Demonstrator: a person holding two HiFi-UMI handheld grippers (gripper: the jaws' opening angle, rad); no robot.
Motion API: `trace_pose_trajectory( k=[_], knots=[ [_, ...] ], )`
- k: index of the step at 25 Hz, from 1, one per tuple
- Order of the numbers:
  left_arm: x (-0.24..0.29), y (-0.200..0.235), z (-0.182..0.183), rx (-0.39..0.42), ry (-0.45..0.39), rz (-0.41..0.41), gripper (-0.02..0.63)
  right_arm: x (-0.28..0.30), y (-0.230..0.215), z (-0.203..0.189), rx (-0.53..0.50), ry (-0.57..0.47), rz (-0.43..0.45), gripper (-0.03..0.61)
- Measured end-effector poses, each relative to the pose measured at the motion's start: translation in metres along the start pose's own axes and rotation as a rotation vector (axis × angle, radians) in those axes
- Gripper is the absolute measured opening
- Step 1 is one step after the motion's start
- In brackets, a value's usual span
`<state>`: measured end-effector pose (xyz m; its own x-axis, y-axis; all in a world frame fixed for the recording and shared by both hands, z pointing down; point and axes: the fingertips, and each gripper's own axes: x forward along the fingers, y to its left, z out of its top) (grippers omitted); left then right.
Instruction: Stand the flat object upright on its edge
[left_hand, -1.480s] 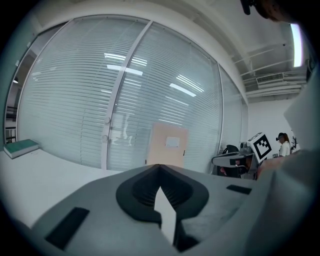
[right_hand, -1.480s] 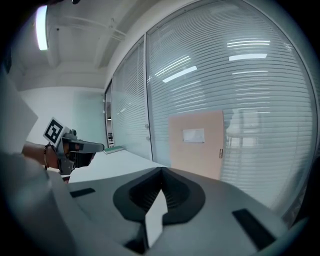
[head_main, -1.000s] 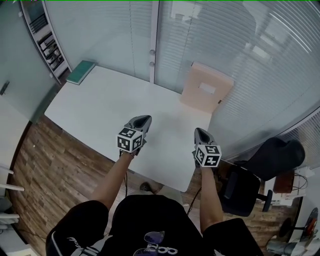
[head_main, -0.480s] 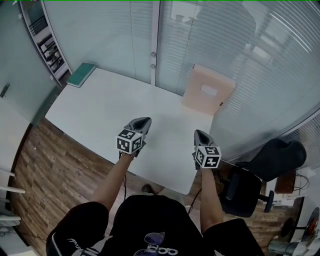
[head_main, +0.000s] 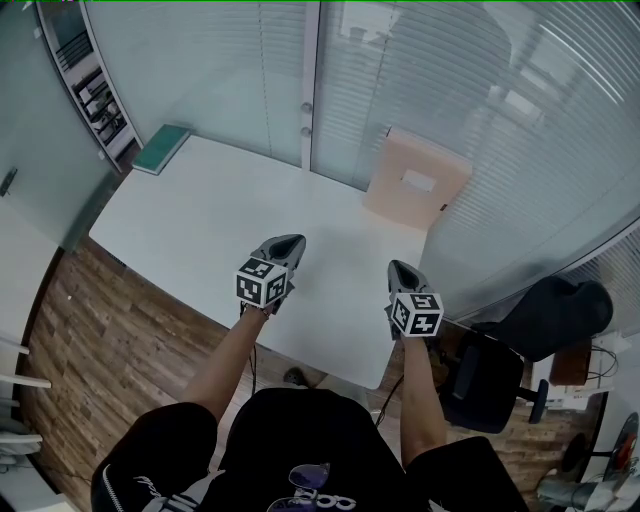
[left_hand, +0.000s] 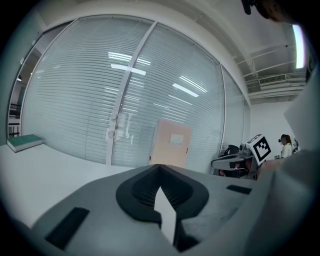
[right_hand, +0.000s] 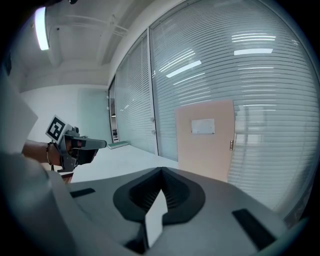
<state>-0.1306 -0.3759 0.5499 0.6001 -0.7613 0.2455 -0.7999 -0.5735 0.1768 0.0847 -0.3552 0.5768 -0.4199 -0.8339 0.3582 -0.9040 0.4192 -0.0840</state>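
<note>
Smooth matt white table (head_main: 200, 215), wood-plank floor (head_main: 100, 330), matt pinkish board (head_main: 415, 185)

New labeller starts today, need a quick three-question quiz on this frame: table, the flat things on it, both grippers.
1. True or false: the green flat book lies at the far left corner of the white rectangular table.
2. Pick one. The pale peach flat board is:
A) lying flat mid-table
B) standing upright by the glass wall at the table's far right end
C) clamped between a gripper's jaws
3. Short answer: how do the jaws of the left gripper and the right gripper stand, and what do they hold?

Key: 1 true. 2 B. 3 both shut, with nothing between them.
</note>
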Motion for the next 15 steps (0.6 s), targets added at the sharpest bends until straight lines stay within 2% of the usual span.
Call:
trace_pose_trajectory(
  k=[15],
  knots=[
    [-0.0067,0.0048,-0.0066,-0.006,0.008,0.005,0.021,0.0035,0.0054,-0.0030,0.005,0.007,0.013,0.023]
  ],
)
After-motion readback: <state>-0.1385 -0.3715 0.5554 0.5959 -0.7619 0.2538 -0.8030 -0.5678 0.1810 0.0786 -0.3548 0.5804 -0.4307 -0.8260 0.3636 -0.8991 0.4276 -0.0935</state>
